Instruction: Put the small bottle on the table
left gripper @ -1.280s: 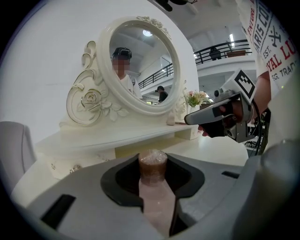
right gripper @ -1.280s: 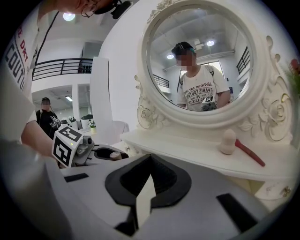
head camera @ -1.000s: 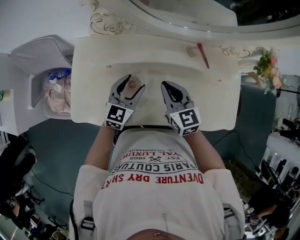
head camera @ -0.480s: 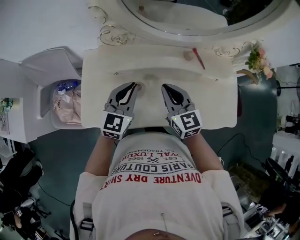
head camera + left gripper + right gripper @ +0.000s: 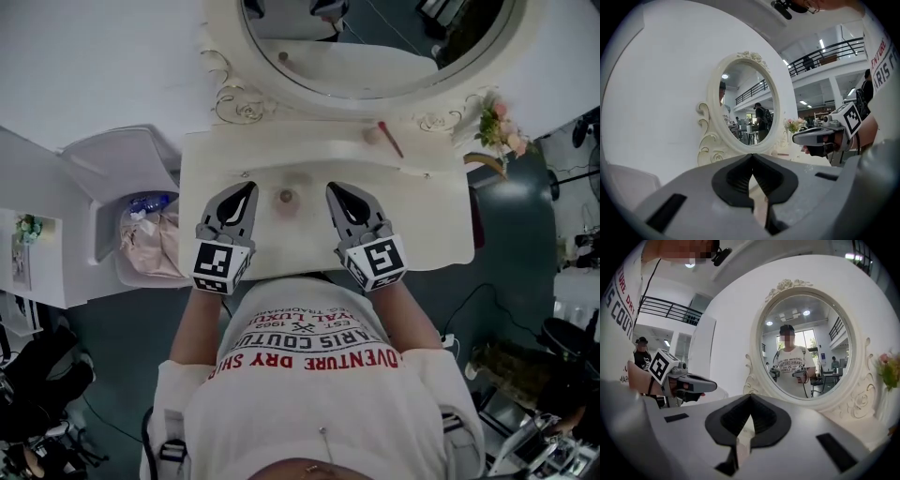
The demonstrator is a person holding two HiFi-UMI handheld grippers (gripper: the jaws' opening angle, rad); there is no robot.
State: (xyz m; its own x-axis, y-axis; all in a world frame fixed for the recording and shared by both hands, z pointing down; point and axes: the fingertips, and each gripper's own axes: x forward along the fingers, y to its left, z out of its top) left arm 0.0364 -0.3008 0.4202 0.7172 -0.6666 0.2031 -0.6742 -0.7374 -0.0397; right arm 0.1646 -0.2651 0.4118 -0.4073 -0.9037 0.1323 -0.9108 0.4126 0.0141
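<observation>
Cream dressing table (image 5: 431, 220), oval mirror (image 5: 375, 66) cropped above; small bottle (image 5: 286, 197) between left gripper (image 5: 244, 190) and right gripper (image 5: 335, 192), both closed on nothing.

The small bottle (image 5: 286, 197) stands on the table (image 5: 431, 234). We see it from right above, so it looks like a little round dot. Its top is brown, with a pale ring round it. It seems to stand straight up, but its sides cannot be seen from here. It is near the middle of the table top, a bit to the left, and it stands free. The table is cream white, with a wide flat top and curved edges. The top round the bottle looks a little pink.
</observation>
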